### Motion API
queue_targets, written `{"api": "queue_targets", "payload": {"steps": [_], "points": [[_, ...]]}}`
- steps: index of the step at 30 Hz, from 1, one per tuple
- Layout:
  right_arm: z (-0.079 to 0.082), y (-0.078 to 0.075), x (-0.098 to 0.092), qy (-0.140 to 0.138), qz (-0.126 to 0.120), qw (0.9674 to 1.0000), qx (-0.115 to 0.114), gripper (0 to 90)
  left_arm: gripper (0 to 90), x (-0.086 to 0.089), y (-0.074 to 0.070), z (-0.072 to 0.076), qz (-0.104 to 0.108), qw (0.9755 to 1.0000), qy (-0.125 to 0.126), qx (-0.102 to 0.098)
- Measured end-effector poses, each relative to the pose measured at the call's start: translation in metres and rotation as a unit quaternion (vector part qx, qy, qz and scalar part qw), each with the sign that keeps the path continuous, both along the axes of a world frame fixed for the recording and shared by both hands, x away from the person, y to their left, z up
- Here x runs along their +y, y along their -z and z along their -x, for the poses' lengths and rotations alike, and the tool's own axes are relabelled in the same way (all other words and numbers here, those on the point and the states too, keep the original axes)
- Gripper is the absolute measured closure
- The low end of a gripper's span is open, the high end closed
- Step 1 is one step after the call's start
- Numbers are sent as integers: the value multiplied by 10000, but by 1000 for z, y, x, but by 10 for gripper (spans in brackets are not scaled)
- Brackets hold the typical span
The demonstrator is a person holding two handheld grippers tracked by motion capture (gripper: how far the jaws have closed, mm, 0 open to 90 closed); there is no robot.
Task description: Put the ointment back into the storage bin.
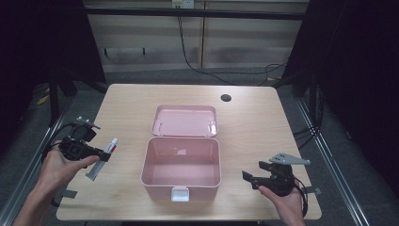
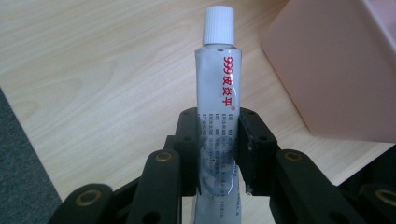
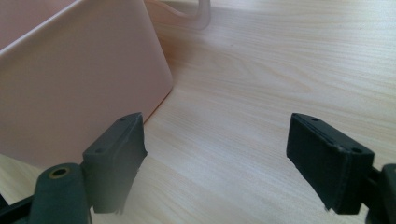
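Observation:
A silver ointment tube (image 2: 218, 102) with a white cap and red lettering is clamped between the black pads of my left gripper (image 2: 218, 149). In the high view that tube (image 1: 104, 157) hangs a little above the table at the left, with the left gripper (image 1: 104, 154) shut on it, left of the pink box (image 1: 181, 186). The box stands open in the middle, its lid (image 1: 185, 121) lying flat behind it. My right gripper (image 1: 251, 179) sits low at the box's right side, jaws wide apart and empty; the right gripper view shows the same gripper (image 3: 215, 161) beside the box wall (image 3: 70, 88).
A round cable hole (image 1: 226, 98) is in the table near its far edge. The box has a white latch (image 1: 180, 194) on its front. Cables trail on the floor behind the table. Bare wood lies on both sides of the box.

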State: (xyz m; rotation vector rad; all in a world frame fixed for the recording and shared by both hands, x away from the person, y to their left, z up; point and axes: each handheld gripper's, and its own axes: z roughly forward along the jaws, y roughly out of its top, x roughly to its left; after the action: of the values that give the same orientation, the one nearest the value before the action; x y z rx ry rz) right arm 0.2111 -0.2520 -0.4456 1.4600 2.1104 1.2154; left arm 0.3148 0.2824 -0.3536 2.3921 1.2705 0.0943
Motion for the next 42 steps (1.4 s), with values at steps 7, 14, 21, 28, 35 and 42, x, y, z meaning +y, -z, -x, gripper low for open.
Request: {"api": "queue_targets", "payload": {"steps": [7,14,21,28,35,42], "points": [[1,0,1,-34,49,10000,-15,188,716,-3,-12,6,78,9997,201,-130],[0,0,1,-31,44,10000,14,187,715,-6,-18,9,155,9992,347,-102],[0,0,2,-32,32,10000,26,185,715,-12,-31,12,148,9977,632,-176],[0,0,1,-37,28,10000,30,184,715,-24,-45,15,108,9949,957,-310],[0,0,1,-40,26,10000,38,184,716,-33,-50,15,123,9933,1095,-357],[0,0,1,-42,27,10000,38,183,716,-47,-56,14,59,9898,1373,-376]]}}
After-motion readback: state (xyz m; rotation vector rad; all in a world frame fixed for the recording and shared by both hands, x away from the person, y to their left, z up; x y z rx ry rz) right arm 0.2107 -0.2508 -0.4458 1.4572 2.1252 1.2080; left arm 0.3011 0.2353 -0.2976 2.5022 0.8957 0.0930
